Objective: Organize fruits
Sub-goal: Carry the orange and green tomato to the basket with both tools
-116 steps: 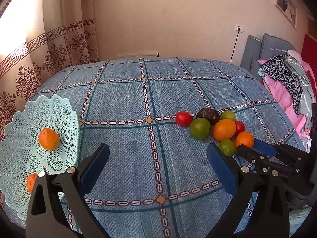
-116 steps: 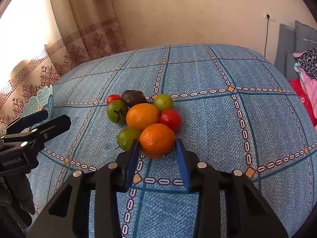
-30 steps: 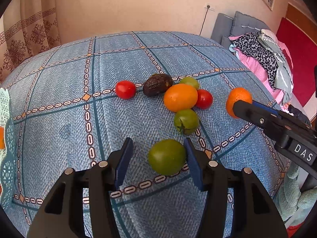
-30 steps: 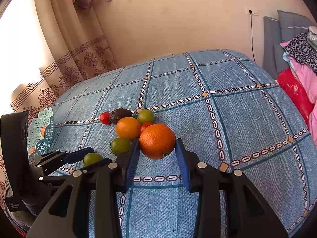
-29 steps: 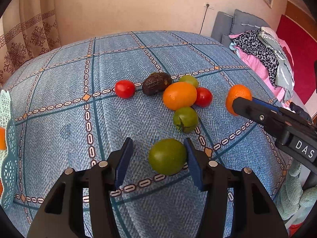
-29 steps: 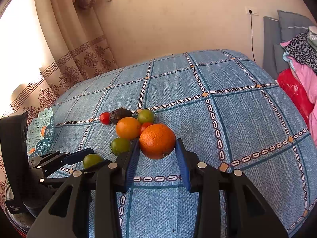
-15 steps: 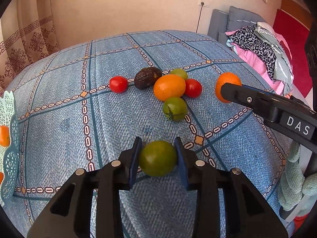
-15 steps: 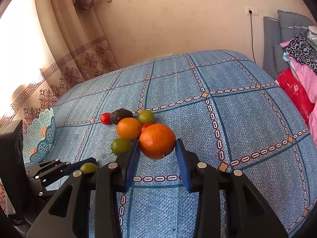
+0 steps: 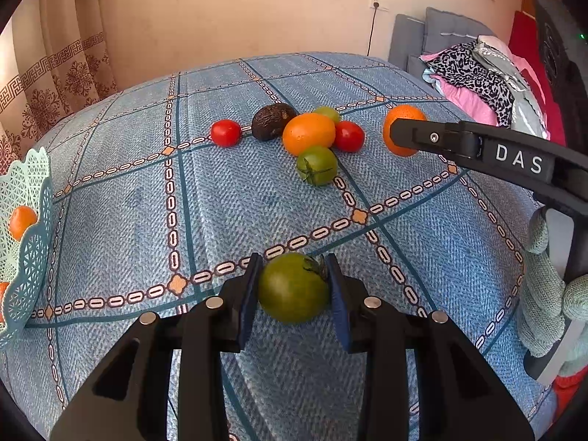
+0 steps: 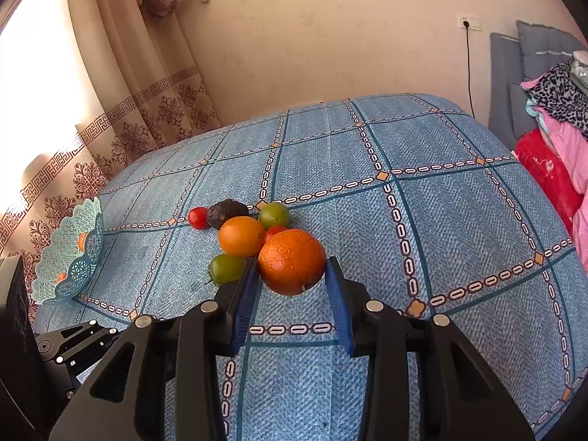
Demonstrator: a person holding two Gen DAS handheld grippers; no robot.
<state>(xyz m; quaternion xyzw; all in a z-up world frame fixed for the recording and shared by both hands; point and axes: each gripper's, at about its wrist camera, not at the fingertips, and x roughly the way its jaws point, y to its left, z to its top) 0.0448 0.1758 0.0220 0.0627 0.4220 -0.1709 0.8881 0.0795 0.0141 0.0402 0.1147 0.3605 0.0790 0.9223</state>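
Since a second ago the left gripper point(image 9: 294, 286) has gone from standing wide around the big green tomato point(image 9: 293, 287) to pinching it, both blue pads pressed to its sides. In the left wrist view, ahead of that claw on the blue cloth point(image 9: 121, 198) lie a smaller green tomato point(image 9: 316, 165), an orange fruit point(image 9: 308, 133), two red tomatoes point(image 9: 225, 132) point(image 9: 348, 136) and a dark avocado point(image 9: 272, 120). Far to its left stands the mint basket point(image 9: 25, 257) with small oranges inside. To its right the right gripper point(image 9: 404, 134) reaches in, gloved fingers point(image 9: 544, 286) on its handle.

In the right wrist view, the right gripper point(image 10: 292, 281) clamps an orange point(image 10: 291, 261) between its pads. Just ahead and left of it sit the remaining fruits; the basket point(image 10: 70, 257) is far left.
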